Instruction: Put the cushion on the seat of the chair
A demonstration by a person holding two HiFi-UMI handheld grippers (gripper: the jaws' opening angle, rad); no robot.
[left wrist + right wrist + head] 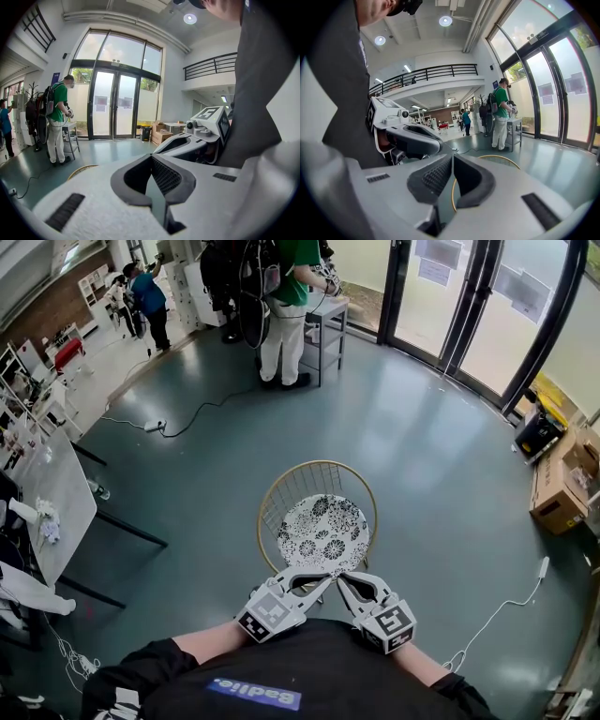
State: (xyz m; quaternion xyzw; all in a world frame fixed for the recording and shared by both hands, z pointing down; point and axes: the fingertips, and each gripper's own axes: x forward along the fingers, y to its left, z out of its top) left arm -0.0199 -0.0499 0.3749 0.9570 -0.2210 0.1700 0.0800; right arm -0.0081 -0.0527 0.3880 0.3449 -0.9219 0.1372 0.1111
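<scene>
My left claw (151, 164) is closed, its dark ribbed pads pressed together with nothing between them. My right claw (452, 161) is the same: jaws together and empty, with only a sliver of gold wire showing beyond the pads.

From above, both claws sit close in front of my chest. They angle in toward each other so their tips nearly meet, and they point forward and a little down. My forearms (211, 641) are tucked in at my sides.

The tips hang at the near edge of the cushion (323, 531). I cannot tell whether they touch it.

The cushion is a round, flat pad in white with a black flower print. It lies on the seat of the chair (281, 486), inside the gold wire hoop of the back, and it looks pulled slightly toward me. I judge the placing done or close to it, with perhaps a nudge toward the back left to do.

I expect the cushion to be light, soft and floppy, so it would sag if lifted by one side. The fabric should give my pads a fair bite. If I shift it, I would pinch the near rim with both claws, set apart, and slide it across the seat instead of lifting.
</scene>
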